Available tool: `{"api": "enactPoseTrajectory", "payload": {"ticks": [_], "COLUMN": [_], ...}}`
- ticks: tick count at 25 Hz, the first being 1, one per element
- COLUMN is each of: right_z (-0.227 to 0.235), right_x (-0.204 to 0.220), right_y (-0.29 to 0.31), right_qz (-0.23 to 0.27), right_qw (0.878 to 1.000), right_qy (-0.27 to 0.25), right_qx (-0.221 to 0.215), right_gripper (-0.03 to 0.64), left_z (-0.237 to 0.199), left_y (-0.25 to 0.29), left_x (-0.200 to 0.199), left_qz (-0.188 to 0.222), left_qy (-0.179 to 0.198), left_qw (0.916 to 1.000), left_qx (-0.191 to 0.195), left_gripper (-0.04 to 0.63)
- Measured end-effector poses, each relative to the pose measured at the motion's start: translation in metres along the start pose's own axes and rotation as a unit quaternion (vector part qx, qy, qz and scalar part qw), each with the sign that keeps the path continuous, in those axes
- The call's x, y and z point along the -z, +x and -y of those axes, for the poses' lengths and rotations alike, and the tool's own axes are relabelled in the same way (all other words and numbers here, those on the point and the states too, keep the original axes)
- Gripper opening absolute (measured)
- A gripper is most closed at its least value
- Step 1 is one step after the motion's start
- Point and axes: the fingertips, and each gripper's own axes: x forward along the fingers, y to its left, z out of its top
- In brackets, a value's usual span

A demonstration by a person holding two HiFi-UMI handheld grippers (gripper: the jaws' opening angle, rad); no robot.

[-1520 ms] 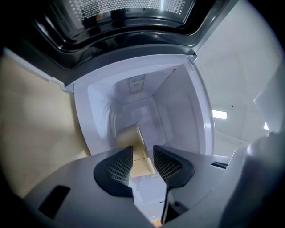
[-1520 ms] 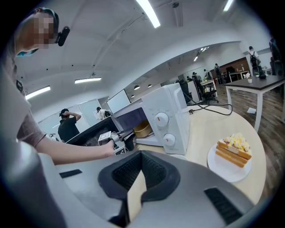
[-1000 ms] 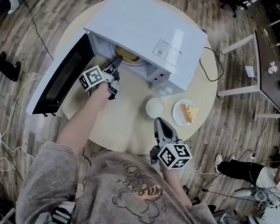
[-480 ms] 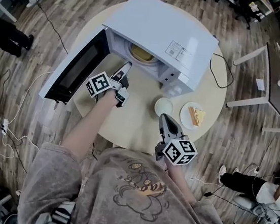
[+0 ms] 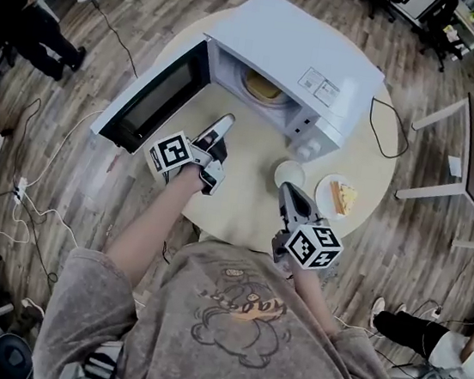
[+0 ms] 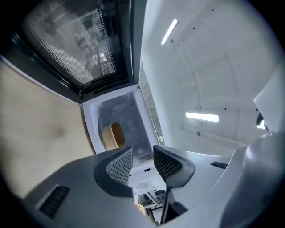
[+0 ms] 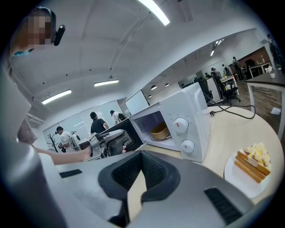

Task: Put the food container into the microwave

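The tan round food container [image 5: 264, 86] sits inside the white microwave [image 5: 298, 54], whose door [image 5: 149, 99] hangs open to the left. My left gripper [image 5: 225, 126] is outside the opening, over the table in front of it, open and empty. In the left gripper view its jaws [image 6: 142, 161] stand apart, and the container [image 6: 113, 136] shows beyond them in the cavity. My right gripper [image 5: 289, 194] hovers near the table's front edge, shut with nothing in it. In the right gripper view its pads [image 7: 153, 171] meet at the tip, and the container [image 7: 159, 132] is visible in the microwave [image 7: 182, 124].
A white round lid or bowl [image 5: 289, 175] and a plate with a cake slice [image 5: 340, 195] lie on the round table [image 5: 244, 203] to the right of the microwave. A black cable [image 5: 383, 130] runs off the back right. People stand in the room beyond the table.
My left gripper has drawn back out of the microwave mouth toward the person, empty. The container stays inside. The right gripper has hardly moved.
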Motion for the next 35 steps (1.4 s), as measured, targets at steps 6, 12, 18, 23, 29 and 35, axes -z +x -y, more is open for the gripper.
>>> {"api": "enactPoseTrajectory", "payload": {"ticks": [6,12,18,23,29,35], "right_z": [-0.002,-0.007,-0.015,-0.012,-0.003,0.007], "right_x": [-0.001,-0.003,-0.002,-0.001,-0.004,-0.006], "right_y": [-0.008,-0.012,-0.017,-0.024,-0.033,-0.042], "right_qz": [-0.001,-0.005,-0.013,-0.014,-0.008,-0.004], "right_qw": [1.000,0.999,0.997,0.996,0.996,0.995], "right_qy": [-0.005,-0.021,-0.047,-0.058,-0.069,-0.095], "right_qx": [-0.020,-0.042,-0.060,-0.063,-0.051,-0.032], "right_gripper": [0.000,0.000,0.000,0.000,0.000,0.000], "left_z": [0.037,0.063,0.074,0.084,0.083,0.078], "left_y": [-0.029,-0.060,-0.086,-0.099,-0.109,-0.118], "left_x": [0.009,0.028,0.047,0.068,0.089,0.093], "left_qz": [0.017,0.023,0.000,-0.027,-0.033,-0.023], "left_qy": [0.000,0.025,0.117,0.224,0.331,0.396], "left_qw": [0.9997,0.9994,0.9926,0.9727,0.9389,0.9100], "left_qx": [0.016,0.007,-0.031,-0.053,-0.087,-0.121], "left_gripper": [0.150,0.150,0.150,0.150,0.144,0.127]}}
